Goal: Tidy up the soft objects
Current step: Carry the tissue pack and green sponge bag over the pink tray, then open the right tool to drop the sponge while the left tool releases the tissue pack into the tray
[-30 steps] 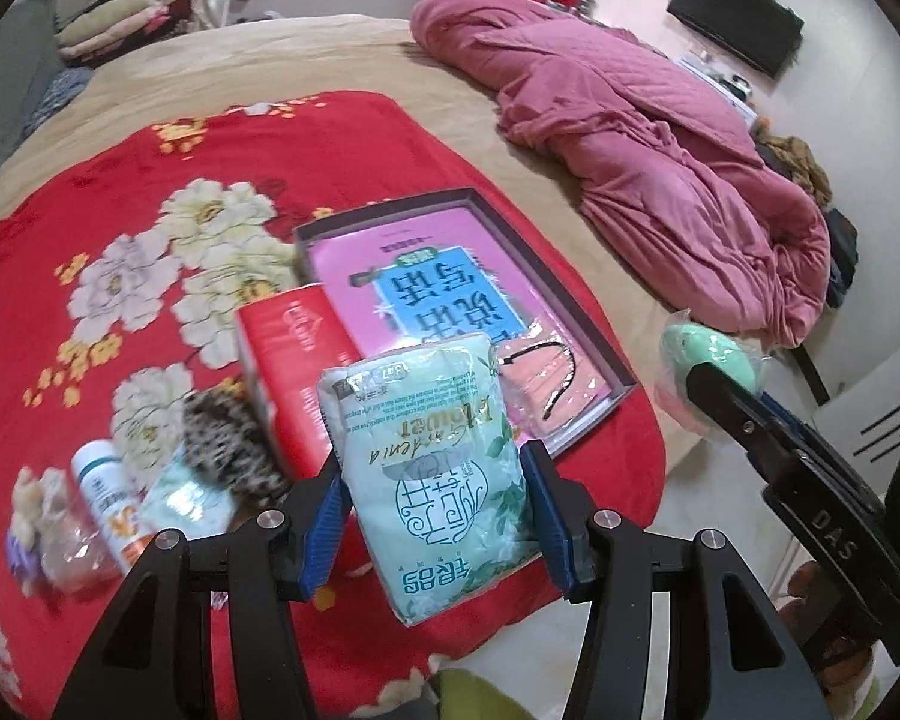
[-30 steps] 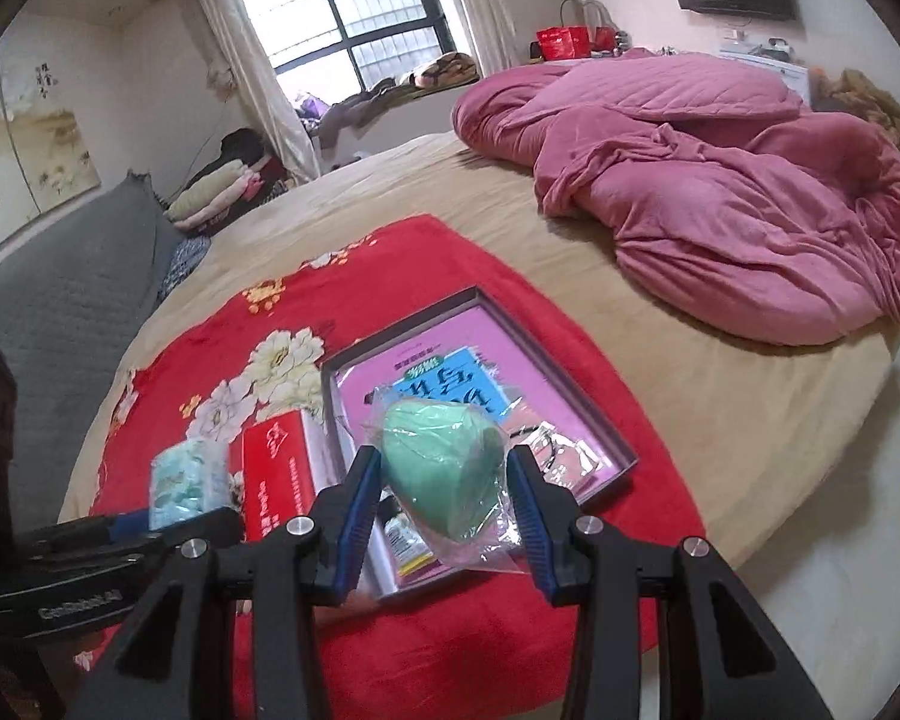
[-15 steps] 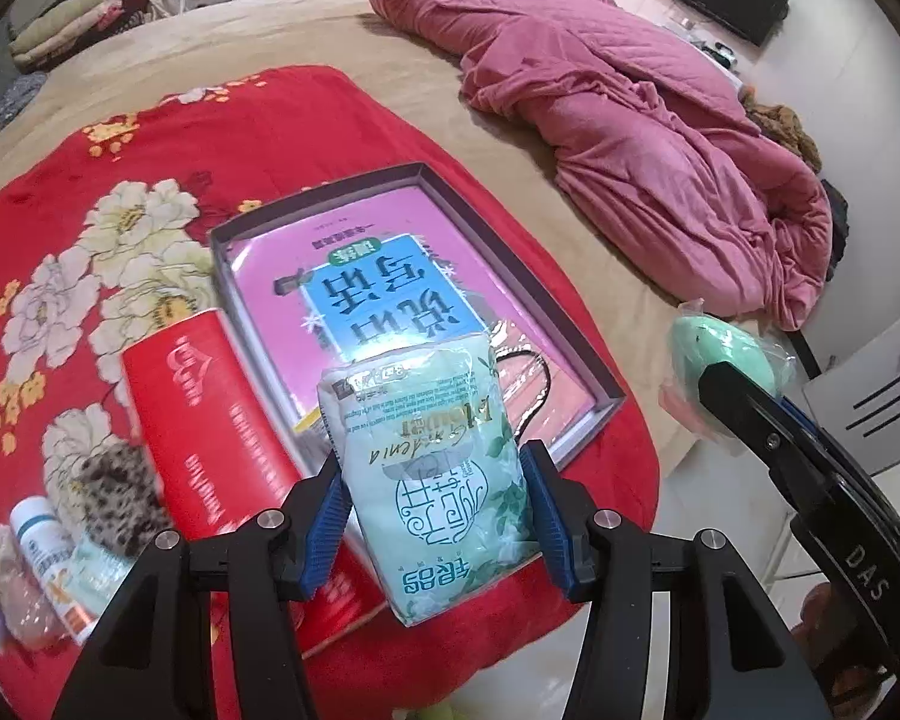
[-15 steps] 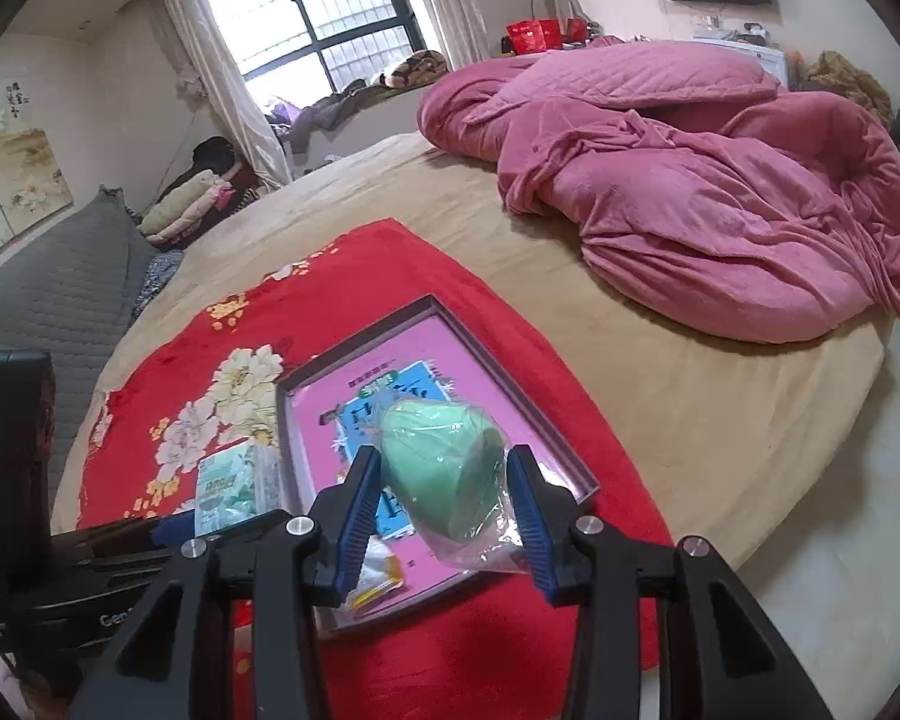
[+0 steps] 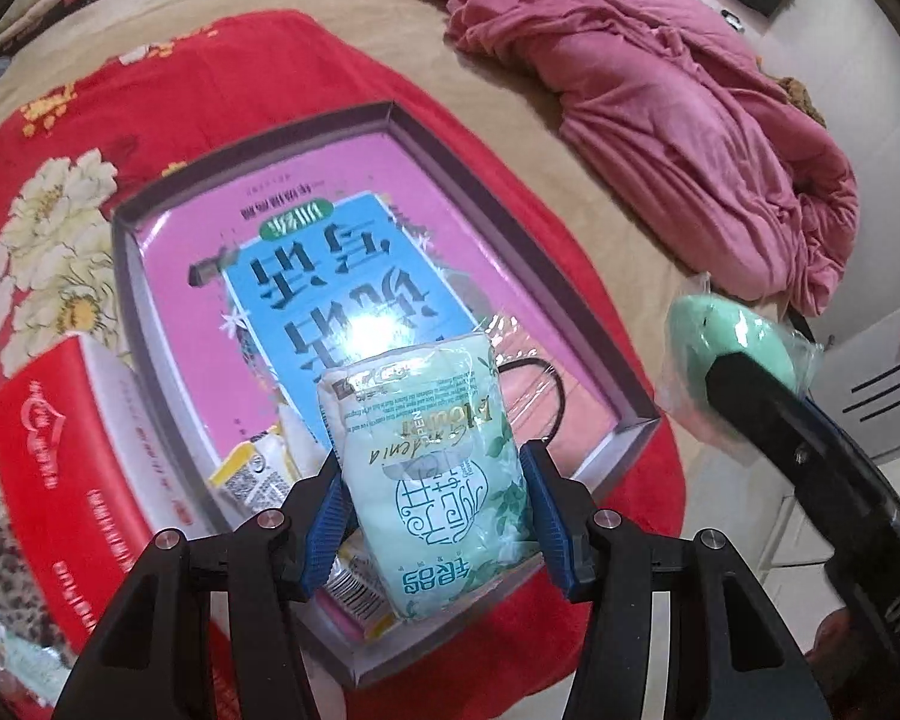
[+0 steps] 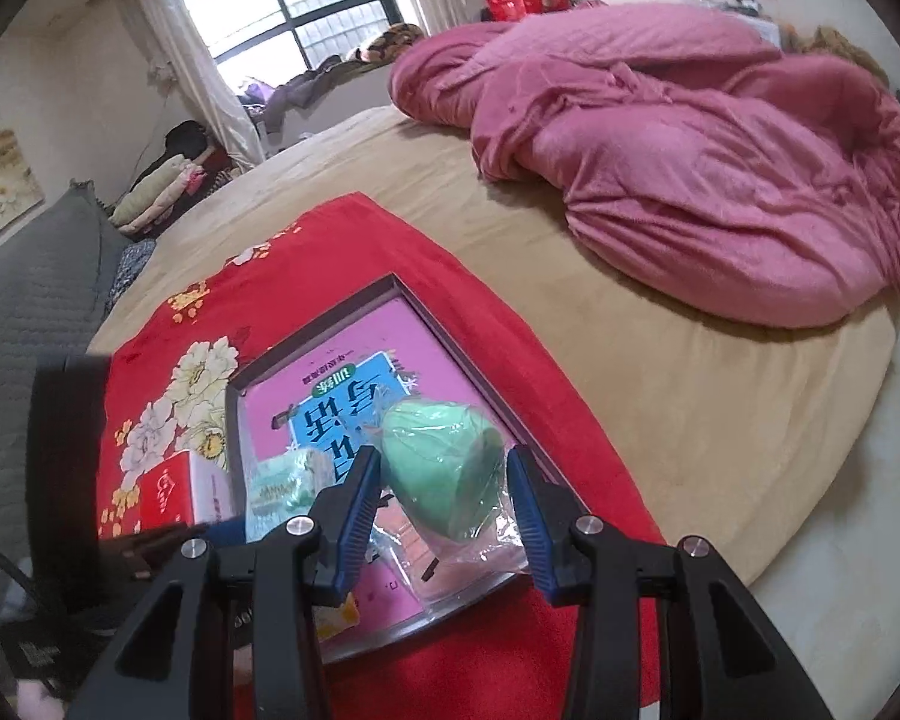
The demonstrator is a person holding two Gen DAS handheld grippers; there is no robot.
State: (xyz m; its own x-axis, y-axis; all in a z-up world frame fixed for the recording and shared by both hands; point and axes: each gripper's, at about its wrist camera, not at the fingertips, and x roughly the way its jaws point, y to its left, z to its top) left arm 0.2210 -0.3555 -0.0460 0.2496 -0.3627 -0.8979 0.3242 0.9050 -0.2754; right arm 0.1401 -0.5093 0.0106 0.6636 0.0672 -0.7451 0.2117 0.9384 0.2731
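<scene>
Over the last second both tongs have carried their loads forward until they hang above the grey tray (image 5: 633, 420), which now fills much more of each view. The left tongs (image 5: 435, 516) are closed on the pale green tissue pack (image 5: 432, 468), held upright over the tray's near end. The right tongs (image 6: 444, 507) are clamped on the mint green foam piece (image 6: 441, 465) in its clear bag, above the near right part of the tray. My reading is that both soft things are about to be set down inside.

The tray lies on the red floral blanket (image 6: 342, 252) on the bed. A pink and blue packet (image 5: 330, 276) already covers most of its floor, and small yellow sachets (image 5: 252, 480) sit under the left load, crowding the landing spot. A red box (image 5: 60, 468) stands just beside the tray's left wall. The pink quilt (image 6: 690, 168) is well apart.
</scene>
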